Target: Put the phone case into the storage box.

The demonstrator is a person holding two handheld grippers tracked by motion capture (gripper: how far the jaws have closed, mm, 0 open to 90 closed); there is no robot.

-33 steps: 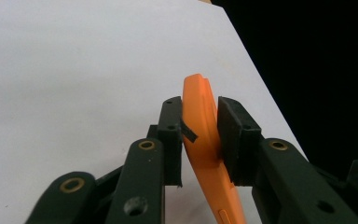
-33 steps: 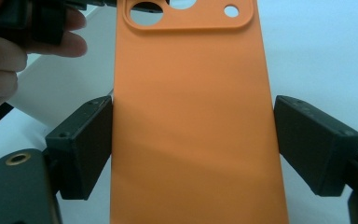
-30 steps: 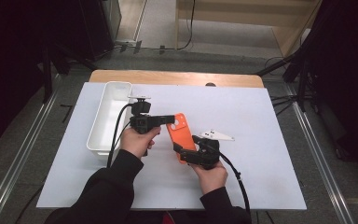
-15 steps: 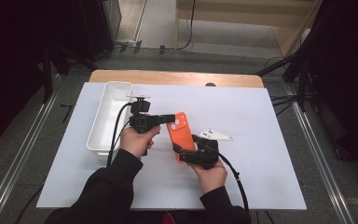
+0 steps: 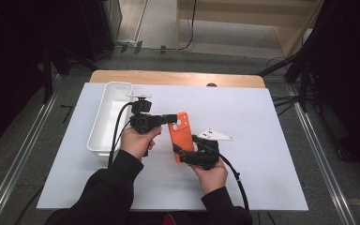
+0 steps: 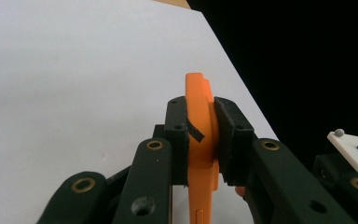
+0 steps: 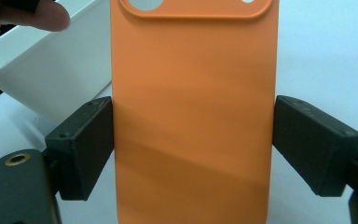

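A person seated at a white-topped table [image 5: 262,140] holds a flat orange phone case of smooth soft plastic [image 5: 182,136] between two hand-held black two-jaw grippers; the case lies near the middle of the table, its camera cut-out end pointing away from the person, just to the right of a long white plastic tray [image 5: 104,123]; the left gripper [image 5: 171,118], reaching in from the tray side, has its jaws clamped tight on the far end of the case, and the left gripper view shows the case [image 6: 199,140] edge-on, pinched between the two black pads [image 6: 176,135] with a small dark strip at the left pad; the right gripper [image 5: 183,154] takes the near end, and in the right gripper view the case [image 7: 193,116] fills the gap between the jaws, the left pad [image 7: 86,144] pressed against one long edge, the right pad [image 7: 314,149] meeting the other long edge, so the jaws grip the case across its width; a fingertip of the left hand [image 7: 42,16] and the white tray wall [image 7: 56,70] appear at the upper left of that view; a grey three-cornered plate [image 5: 214,135] sits on top of the right gripper; black cables trail from both grippers back toward the person's dark sleeves
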